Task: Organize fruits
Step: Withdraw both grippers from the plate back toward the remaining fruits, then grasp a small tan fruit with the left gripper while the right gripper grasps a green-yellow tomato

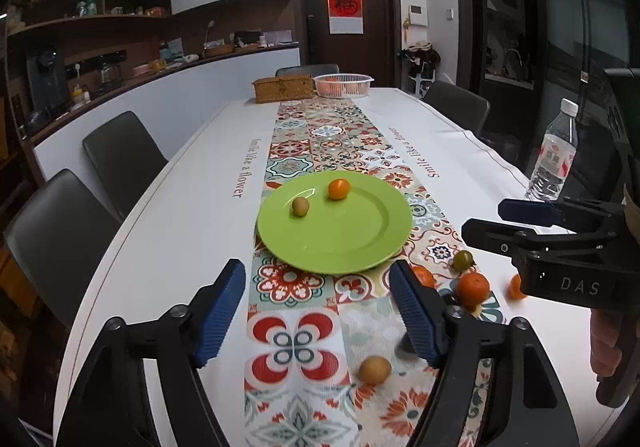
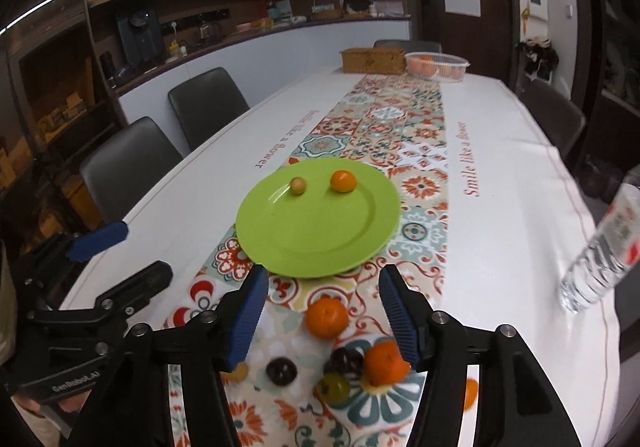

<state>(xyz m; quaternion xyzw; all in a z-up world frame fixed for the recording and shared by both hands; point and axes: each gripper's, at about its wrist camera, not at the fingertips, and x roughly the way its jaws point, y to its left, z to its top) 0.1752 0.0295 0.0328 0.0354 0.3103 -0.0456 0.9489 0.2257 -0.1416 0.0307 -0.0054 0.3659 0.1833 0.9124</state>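
A green plate (image 1: 344,243) (image 2: 320,243) lies on the patterned runner and holds an orange mandarin (image 1: 339,189) (image 2: 343,181) and a small brown fruit (image 1: 300,206) (image 2: 298,185). My left gripper (image 1: 318,311) is open and empty just before the plate; a brown fruit (image 1: 375,370) lies on the runner below its right finger. My right gripper (image 2: 324,311) is open and empty over loose fruit: a mandarin (image 2: 327,316) between the fingers, another mandarin (image 2: 384,363), two dark fruits (image 2: 281,370) and a green one (image 2: 335,388). The right gripper also shows in the left wrist view (image 1: 516,223).
A water bottle (image 1: 554,155) (image 2: 604,247) stands near the table's right edge. A woven box (image 1: 283,88) and a white basket of oranges (image 1: 343,84) sit at the far end. Dark chairs (image 1: 120,155) line the left side.
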